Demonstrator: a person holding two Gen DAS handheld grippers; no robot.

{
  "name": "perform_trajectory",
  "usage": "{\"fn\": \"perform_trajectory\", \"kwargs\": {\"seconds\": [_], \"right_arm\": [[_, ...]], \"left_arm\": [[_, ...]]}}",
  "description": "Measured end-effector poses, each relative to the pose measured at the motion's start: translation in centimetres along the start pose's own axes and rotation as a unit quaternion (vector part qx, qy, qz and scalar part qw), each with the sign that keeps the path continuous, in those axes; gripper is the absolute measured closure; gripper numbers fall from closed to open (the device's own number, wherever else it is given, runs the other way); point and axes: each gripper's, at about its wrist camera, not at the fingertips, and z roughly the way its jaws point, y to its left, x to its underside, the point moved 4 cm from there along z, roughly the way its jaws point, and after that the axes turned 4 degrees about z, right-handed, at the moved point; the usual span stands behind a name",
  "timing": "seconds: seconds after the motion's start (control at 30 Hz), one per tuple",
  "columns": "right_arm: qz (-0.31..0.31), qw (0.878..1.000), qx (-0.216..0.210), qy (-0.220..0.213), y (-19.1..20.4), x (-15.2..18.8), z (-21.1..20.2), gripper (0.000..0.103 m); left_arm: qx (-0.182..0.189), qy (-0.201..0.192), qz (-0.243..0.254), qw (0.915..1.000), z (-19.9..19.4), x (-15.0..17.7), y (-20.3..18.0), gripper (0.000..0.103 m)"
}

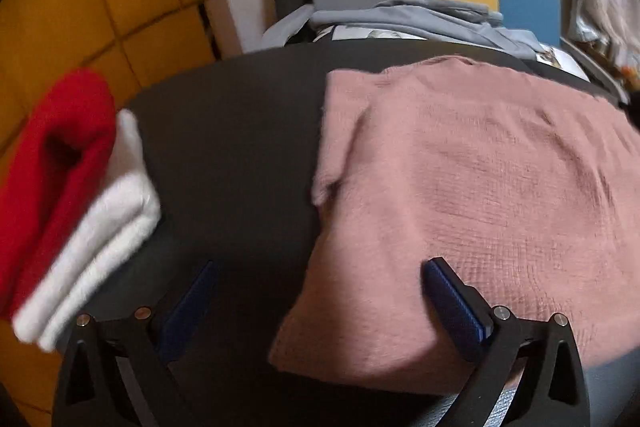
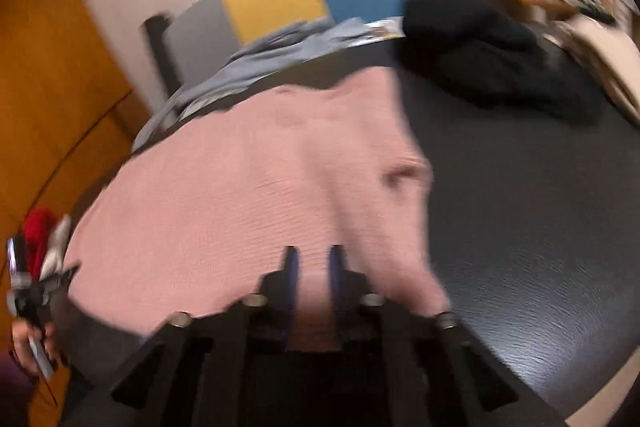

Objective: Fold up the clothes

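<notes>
- Left gripper (image 1: 318, 281): fingers (image 1: 452, 307) wide apart, nothing between them; one finger over bare tabletop (image 1: 232, 155), the other over the near hem of the pink knit top (image 1: 460, 167).
- Right gripper (image 2: 314, 267): fingers (image 2: 335, 267) drawn near together with pink cloth showing in the narrow gap. Right wrist view is motion-blurred; whether they pinch the hem I cannot tell.
- Pink knit top lies spread on the dark tabletop, neckline toward the far edge, hem at the near edge. Its left sleeve (image 1: 340, 139) is turned in over the body; the right side (image 2: 404, 171) looks partly turned in too, with a loose ridge.
- Judgement: a hem-to-neckline fold seems to be in hand. To do it well, each gripper should take both layers at a hem corner, at matching height, and keep the cloth taut so the tucked sleeves do not spill out.
- Red and white folded cloths (image 1: 76, 203) sit stacked at the left edge; a black garment (image 2: 480, 55) lies at the far right corner. Keep the fold between them.
</notes>
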Motion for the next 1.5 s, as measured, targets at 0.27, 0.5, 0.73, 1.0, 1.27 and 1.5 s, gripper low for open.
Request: {"fn": "perform_trajectory", "kwargs": {"seconds": [0.27,0.5,0.73,1.0,1.27,1.5], "right_arm": [[0.014,0.999,-0.027,-0.031,2.2,-4.8,-0.3,0.078],[-0.080,0.995,0.003,0.059,6.5,-9.6,8.0,0.091],[-0.038,0.997,0.055,0.041,3.1,-10.4,10.8,0.098],[-0.010,0.998,0.053,0.021,1.4,-10.0,10.4,0.102],[-0.086,0.996,0.032,0.000,5.7,-7.3,5.1,0.081],[-0.099,0.994,0.044,0.027,4.9,-3.0,4.1,0.082]], "left_arm": [[-0.020,-0.016,0.038,0.9989,-0.1,-5.7,-3.5,0.000],[-0.049,-0.018,0.082,0.9952,1.4,-9.6,-5.9,0.000],[-0.072,-0.014,0.102,0.9921,4.3,-10.3,-5.5,0.000],[-0.060,-0.016,0.070,0.9956,4.1,-10.3,-4.7,0.000],[-0.044,-0.008,0.041,0.9982,0.5,-8.0,-2.9,0.000],[-0.046,0.015,0.029,0.9984,0.6,-4.9,-1.4,0.000]]}}
